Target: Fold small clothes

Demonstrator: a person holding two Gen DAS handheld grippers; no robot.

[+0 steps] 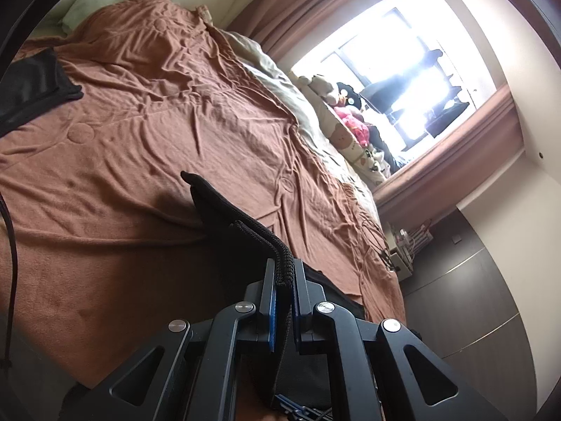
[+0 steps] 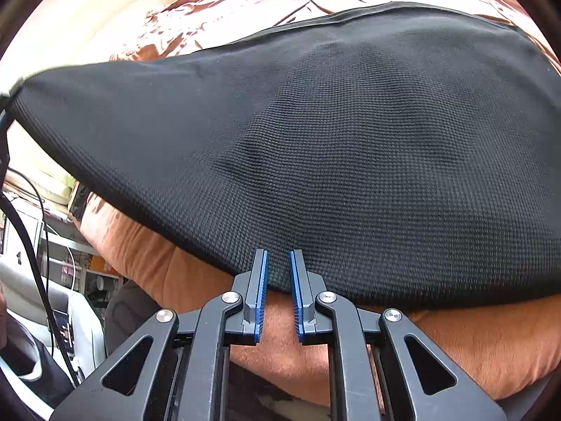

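Between the blue pads of the left gripper point(image 1: 283, 273) a thick hem of the black garment point(image 1: 224, 210) is pinched tight, the cloth lifting up and away from the fingers toward the middle of the bed; the right gripper point(image 2: 278, 263) sits at the near edge of the same black garment point(image 2: 315, 140), jaws narrowly parted with the cloth's edge between them, whether gripped I cannot tell; the garment spreads broad, its long axis running left to right across that view; both hands seem to hold one edge, so the fold likely carries it forward over the far side; underneath lies a rumpled brown blanket point(image 1: 140, 122); another dark cloth point(image 1: 35, 84) lies well apart at the far left; a bright window point(image 1: 403, 80) with pink curtains point(image 1: 315, 3) stands beyond.
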